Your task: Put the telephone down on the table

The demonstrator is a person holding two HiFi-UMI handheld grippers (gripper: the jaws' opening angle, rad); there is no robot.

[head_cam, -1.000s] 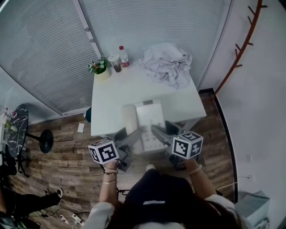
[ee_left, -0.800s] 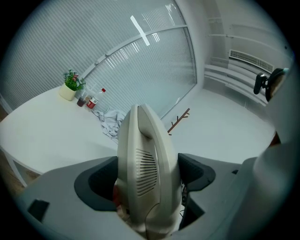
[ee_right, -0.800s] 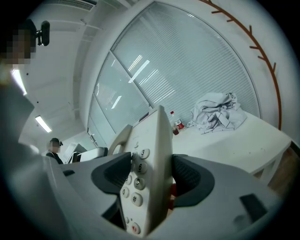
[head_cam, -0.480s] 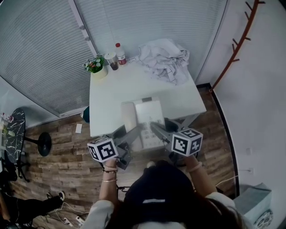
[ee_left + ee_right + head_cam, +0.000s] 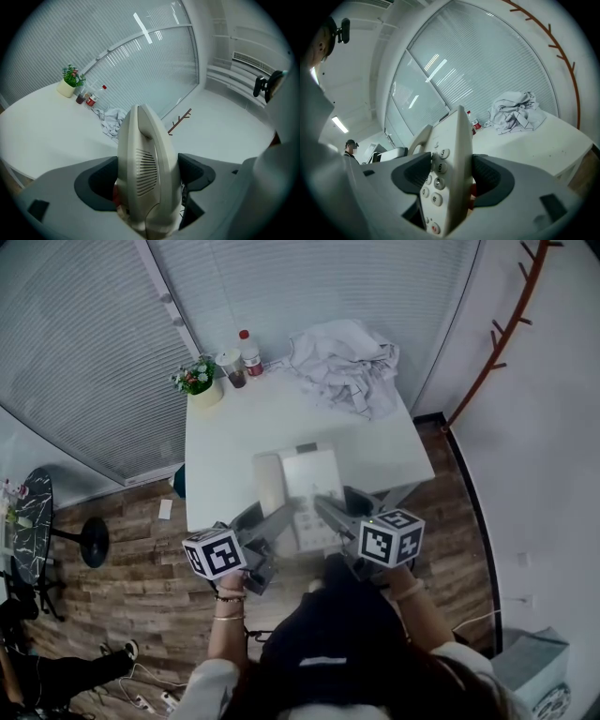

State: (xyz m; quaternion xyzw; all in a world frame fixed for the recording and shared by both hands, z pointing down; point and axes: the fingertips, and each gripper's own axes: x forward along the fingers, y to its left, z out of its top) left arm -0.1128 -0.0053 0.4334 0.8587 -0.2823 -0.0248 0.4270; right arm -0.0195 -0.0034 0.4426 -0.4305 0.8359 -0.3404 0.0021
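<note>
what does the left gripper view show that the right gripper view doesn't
Only left: the telephone's slotted grille side, the potted plant. Only right: its keypad, a distant person. Both: the telephone clamped, by the left gripper or right gripper, plus the crumpled cloth and bottles.

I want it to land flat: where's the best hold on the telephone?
Hold the telephone at its two near corners, from the near side of the table: left gripper on the handset side, right gripper on the keypad side. It is a thin slab, so jaws span its thickness and two holds likely keep it level.
</note>
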